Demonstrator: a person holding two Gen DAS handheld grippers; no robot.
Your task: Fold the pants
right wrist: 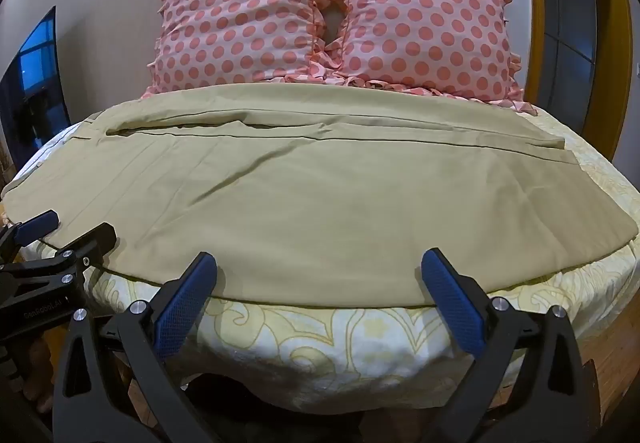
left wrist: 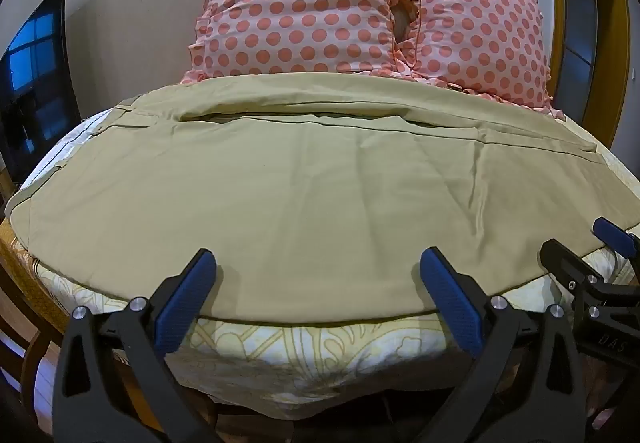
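Note:
Khaki pants [left wrist: 304, 179] lie spread flat across the bed, waistband at the left, legs running right; they also show in the right wrist view [right wrist: 320, 195]. My left gripper [left wrist: 318, 263] is open and empty, its blue pads just over the pants' near edge. My right gripper [right wrist: 319, 265] is open and empty at the same near edge, further right. The right gripper shows at the right edge of the left wrist view [left wrist: 580, 243]. The left gripper shows at the left of the right wrist view [right wrist: 72, 227].
Two pink polka-dot pillows [left wrist: 304, 3] stand at the head of the bed behind the pants. The bed has a yellow patterned sheet [right wrist: 320, 339] hanging over its near edge. A dark screen [left wrist: 36, 83] stands at the left, and wooden door frames [right wrist: 616, 43] at the right.

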